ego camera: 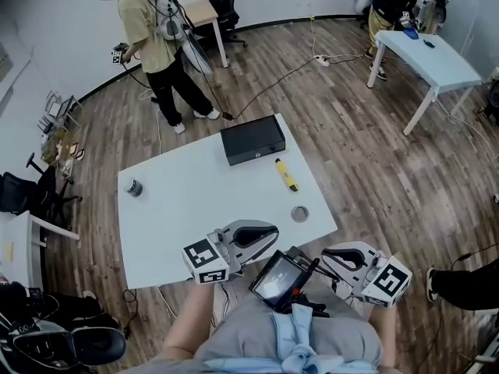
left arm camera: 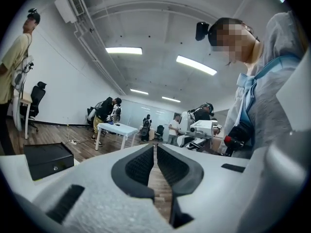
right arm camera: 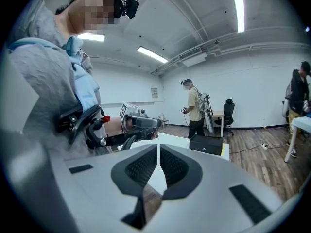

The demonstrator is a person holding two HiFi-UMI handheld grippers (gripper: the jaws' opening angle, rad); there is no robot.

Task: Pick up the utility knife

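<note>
1. Left gripper [left arm camera: 154,147]: the jaws were fully together, the ribbed black pads meeting along their length. Nothing was between them. The gripper was held level over the near edge of the white table [ego camera: 195,209].

2. Right gripper [right arm camera: 158,147]: the jaws were closed to a thin slit and held nothing. The gripper sat just off the table's near right corner, close to the wearer's body.

3. Utility knife [ego camera: 287,174]: yellow body with a dark tip at the far end. It lay flat on the table, near the right front corner of the black box [ego camera: 251,140], and between that box and a small round grey object [ego camera: 299,213]. It was well apart from both grippers and touched neither.

4. Markings:
- Each marker cube [ego camera: 204,260] carried black-and-white square patterns, without letters.
- The black box bore one small pale round mark on its front face, too small to read.
- A dark-screened device [ego camera: 274,279] hung at the wearer's chest between the grippers. Its display was unreadable.

5. Other items: a small dark round object [ego camera: 135,187] stood near the table's left edge. A standing person [ego camera: 152,45] was beyond the table on the wooden floor.
</note>
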